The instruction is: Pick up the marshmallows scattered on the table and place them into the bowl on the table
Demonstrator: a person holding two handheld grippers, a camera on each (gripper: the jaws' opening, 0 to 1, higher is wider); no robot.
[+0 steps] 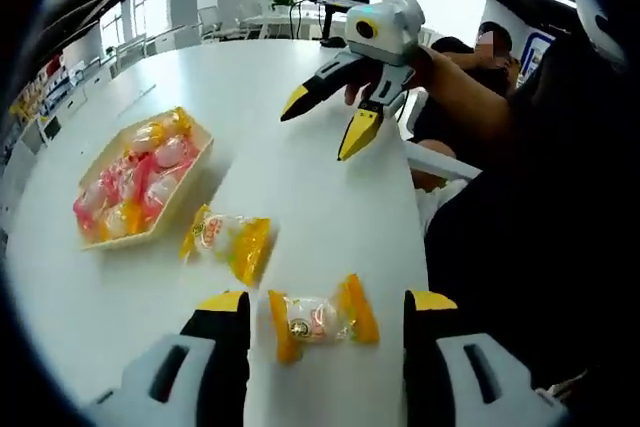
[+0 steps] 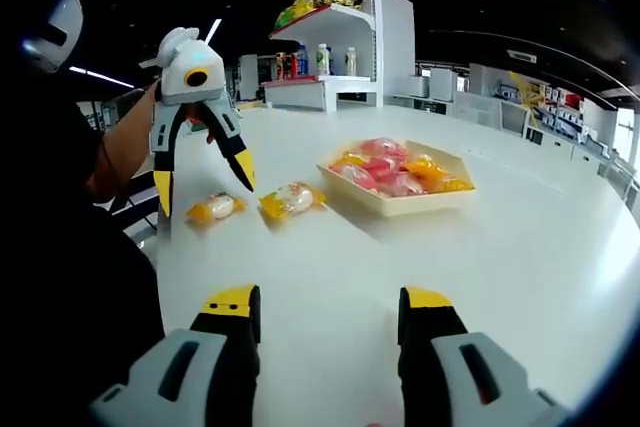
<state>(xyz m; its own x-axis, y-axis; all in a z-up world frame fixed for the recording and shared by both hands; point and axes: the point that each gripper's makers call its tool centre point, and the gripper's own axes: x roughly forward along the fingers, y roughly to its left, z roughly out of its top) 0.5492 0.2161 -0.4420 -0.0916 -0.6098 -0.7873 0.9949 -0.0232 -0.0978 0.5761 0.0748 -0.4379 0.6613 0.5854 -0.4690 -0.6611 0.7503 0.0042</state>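
Two wrapped marshmallows lie loose on the white counter (image 1: 330, 147): the near marshmallow (image 1: 322, 318), in a clear wrapper with yellow twisted ends, sits between the spread jaws of the left claw (image 1: 328, 309), apparently untouched by either jaw; the second marshmallow (image 1: 227, 240) lies just beyond it, close to the bowl. The bowl (image 1: 197, 134), a shallow hexagonal tan tray, already holds a heap of pink and yellow wrapped sweets. In the right gripper view the same pair shows as near marshmallow (image 2: 216, 208) and second marshmallow (image 2: 291, 198), side by side but apart, left of the bowl (image 2: 397, 206); the left claw (image 2: 203, 180) hangs above them, jaws spread, yellow tips pointing down. The right claw (image 2: 328, 305) is spread over bare counter (image 2: 520, 247), holding nothing; it also shows in the left gripper view as right claw (image 1: 326, 124), raised above the counter, jaws apart. Shelves with goods (image 2: 335, 7) stand behind the counter
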